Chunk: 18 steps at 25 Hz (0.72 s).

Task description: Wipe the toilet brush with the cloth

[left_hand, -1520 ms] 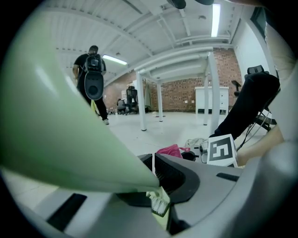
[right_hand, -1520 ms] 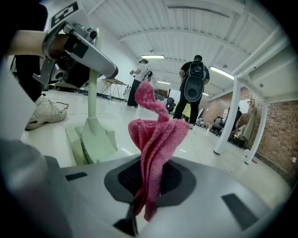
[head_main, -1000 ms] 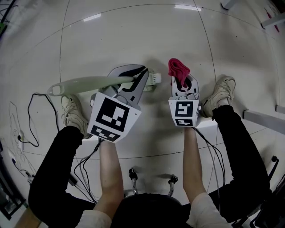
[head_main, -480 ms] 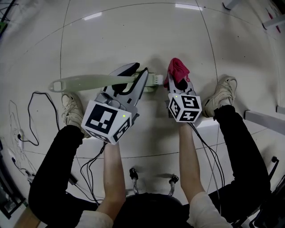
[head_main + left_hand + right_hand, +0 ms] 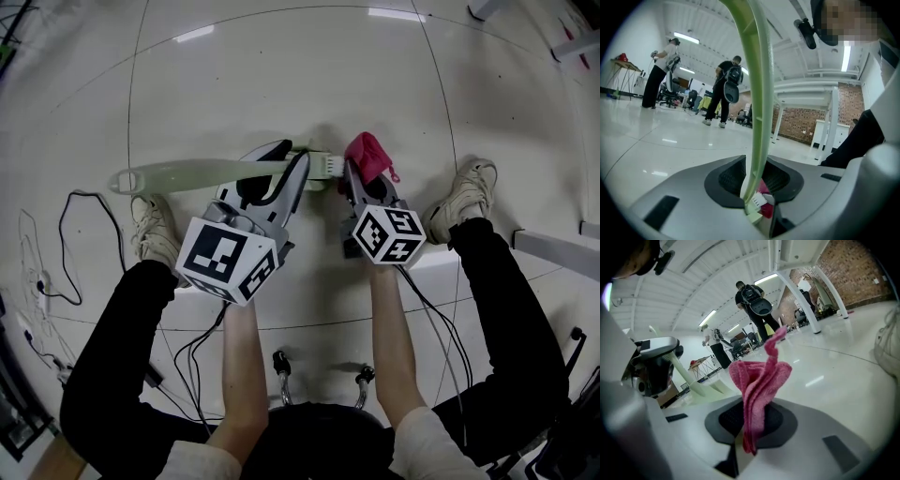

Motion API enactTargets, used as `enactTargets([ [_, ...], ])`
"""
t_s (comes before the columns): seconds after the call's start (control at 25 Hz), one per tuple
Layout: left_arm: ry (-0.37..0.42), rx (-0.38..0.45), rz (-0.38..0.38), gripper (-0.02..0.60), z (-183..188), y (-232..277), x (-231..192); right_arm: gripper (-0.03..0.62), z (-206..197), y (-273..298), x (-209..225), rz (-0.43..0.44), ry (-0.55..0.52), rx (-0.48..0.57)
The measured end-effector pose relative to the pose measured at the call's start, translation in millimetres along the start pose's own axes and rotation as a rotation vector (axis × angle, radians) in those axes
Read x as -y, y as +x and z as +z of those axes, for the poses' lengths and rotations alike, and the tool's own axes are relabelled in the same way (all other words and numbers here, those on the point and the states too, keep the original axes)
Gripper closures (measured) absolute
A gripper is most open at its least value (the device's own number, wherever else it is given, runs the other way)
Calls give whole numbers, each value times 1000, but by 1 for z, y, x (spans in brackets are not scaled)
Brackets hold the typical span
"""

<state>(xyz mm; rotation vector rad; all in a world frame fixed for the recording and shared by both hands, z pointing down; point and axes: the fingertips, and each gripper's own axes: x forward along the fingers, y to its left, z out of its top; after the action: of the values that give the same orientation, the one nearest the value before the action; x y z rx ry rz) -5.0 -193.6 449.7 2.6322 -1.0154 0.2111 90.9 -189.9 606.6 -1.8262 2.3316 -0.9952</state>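
Note:
A pale green toilet brush (image 5: 202, 172) hangs level over the floor, its looped handle end to the left and its white bristle head (image 5: 324, 166) to the right. My left gripper (image 5: 296, 171) is shut on the handle near the head; in the left gripper view the handle (image 5: 760, 93) rises between the pads and the bristles (image 5: 758, 200) sit low in the gap. My right gripper (image 5: 359, 178) is shut on a pink cloth (image 5: 369, 154), which sticks up right beside the bristle head. In the right gripper view the cloth (image 5: 759, 380) stands folded between the pads.
The person's shoes (image 5: 153, 232) (image 5: 464, 193) rest on the glossy white floor on either side. Black cables (image 5: 58, 253) trail at the left. Two metal handles (image 5: 279, 366) stand below between the legs. Several people (image 5: 723, 91) stand far off in the hall.
The right gripper has rolled and moved left and slightly down, bringing the cloth next to the brush head. The left gripper has rolled too, still holding the brush.

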Motion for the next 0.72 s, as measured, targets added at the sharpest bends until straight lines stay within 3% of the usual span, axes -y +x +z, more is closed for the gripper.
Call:
enactTargets([
  [0.12,-3,2,13,512,4,1,-1,562,-11,-20,-5,-18,10,-9],
  [0.4,-42,46,46,512,19,-3,-2,562,-11,-65,-36,-95,-97,36],
  [0.72,-22,58,57,511,28,-23,6,563,-30,-74,-113,60,-308,13],
])
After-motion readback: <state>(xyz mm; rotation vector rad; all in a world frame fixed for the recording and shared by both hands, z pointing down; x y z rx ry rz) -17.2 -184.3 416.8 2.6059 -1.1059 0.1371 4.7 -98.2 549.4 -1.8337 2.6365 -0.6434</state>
